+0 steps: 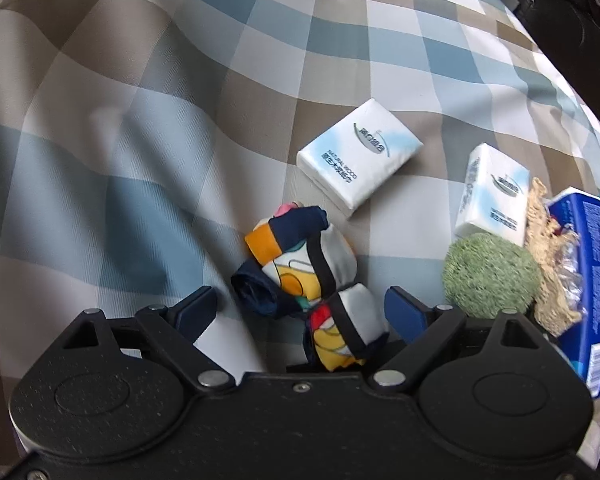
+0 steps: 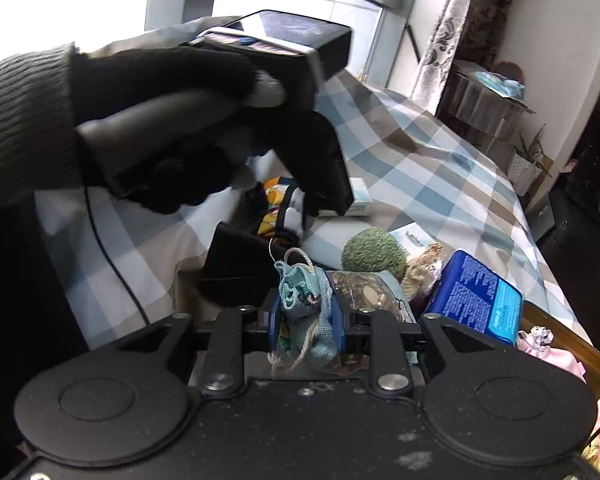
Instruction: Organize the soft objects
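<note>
The left gripper (image 1: 300,312) points steeply down at the bed (image 1: 140,120), which is covered with a checked sheet, and its fingers (image 1: 198,306) stand wide open on either side of a rolled colourful cloth bundle (image 1: 300,276) bound with black elastic bands; the pads do not press on it. This bundle lies on the sheet toward the near edge of the bed, apart from the two white tissue packs (image 1: 358,156) behind it, and a green fuzzy ball (image 1: 490,274) lies near it, next to a tuft of beige fringe and a blue box (image 1: 588,280) at the edge. The step in hand seems to be the grasp of this bundle. To do it well, I think the fingers should go lower until the pads stand at both sides of the thick middle of the roll, not only its upper end, because the roll lies slanted between them and a grip at the tip may let it swing or unroll. A small turn of the wrist to cross the roll squarely would help, and the far finger should stay clear of the green ball. The right gripper (image 2: 306,320) has its fingers closed on a small pale blue drawstring pouch (image 2: 306,300), its cord hanging loose, above the cluttered near corner of the bed. In the right wrist view the gloved left hand (image 2: 160,120) is just in front, so the right side should keep some distance while the left one closes.
</note>
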